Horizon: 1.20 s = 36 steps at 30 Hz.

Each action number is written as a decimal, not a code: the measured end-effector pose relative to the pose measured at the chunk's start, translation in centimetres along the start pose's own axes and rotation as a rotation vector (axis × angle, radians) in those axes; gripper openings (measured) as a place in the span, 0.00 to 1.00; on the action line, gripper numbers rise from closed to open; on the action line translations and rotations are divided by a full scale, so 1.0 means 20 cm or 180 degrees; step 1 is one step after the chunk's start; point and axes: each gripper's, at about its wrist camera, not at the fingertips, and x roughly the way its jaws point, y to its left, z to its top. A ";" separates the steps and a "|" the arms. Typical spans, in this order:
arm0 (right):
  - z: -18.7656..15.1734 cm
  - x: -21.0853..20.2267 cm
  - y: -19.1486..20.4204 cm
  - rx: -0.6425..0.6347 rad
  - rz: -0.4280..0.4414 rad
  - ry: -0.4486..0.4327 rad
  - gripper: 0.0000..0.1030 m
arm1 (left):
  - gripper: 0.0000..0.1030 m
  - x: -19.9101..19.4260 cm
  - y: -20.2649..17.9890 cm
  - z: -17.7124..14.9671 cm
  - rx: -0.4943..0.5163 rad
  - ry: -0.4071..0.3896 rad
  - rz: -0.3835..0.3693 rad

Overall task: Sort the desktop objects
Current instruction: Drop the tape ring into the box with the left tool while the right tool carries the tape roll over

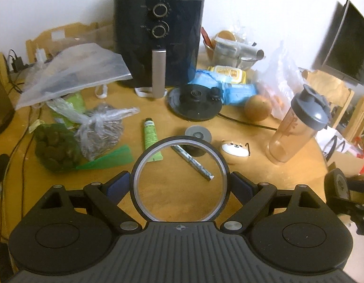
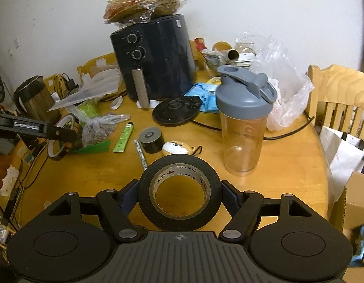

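Note:
My left gripper (image 1: 179, 184) is shut on a thin tape ring (image 1: 223, 165) and holds it above the wooden table (image 1: 64, 188); it also shows in the right wrist view (image 2: 58, 141). My right gripper (image 2: 179, 191) is shut on a thick black tape roll (image 2: 146, 188), held above the table. On the table lie a green tube (image 1: 150, 139), a grey pen (image 1: 193, 164), a small black tape roll (image 2: 151, 139) and a dog-face case (image 2: 177, 147).
A black air fryer (image 2: 156, 56) stands at the back. A shaker bottle (image 2: 243, 122), a kettle base (image 1: 196, 101), an orange (image 1: 257, 107), plastic bags (image 1: 71, 75) and a kettle (image 2: 33, 99) crowd the table. A chair (image 2: 340, 94) stands at right.

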 end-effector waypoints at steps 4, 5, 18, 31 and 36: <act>0.02 -0.01 0.07 -0.0136 0.0060 0.0012 0.73 | 0.88 -0.07 0.00 -0.06 -0.0050 -0.0063 0.0075; 0.02 -0.02 0.08 -0.0167 0.0104 0.0008 0.73 | 0.88 -0.09 0.01 -0.08 -0.0081 -0.0068 0.0085; 0.01 0.01 0.25 -0.0460 0.0489 0.0103 0.73 | 0.89 -0.17 0.01 -0.32 -0.0266 0.0030 0.0156; -0.10 0.02 0.32 -0.0540 0.0639 0.0319 0.73 | 0.89 -0.12 -0.05 -0.47 -0.0229 0.0207 0.0086; -0.12 0.01 0.33 -0.0559 0.0654 0.0362 0.73 | 0.91 -0.09 -0.08 -0.49 -0.0166 0.0242 0.0047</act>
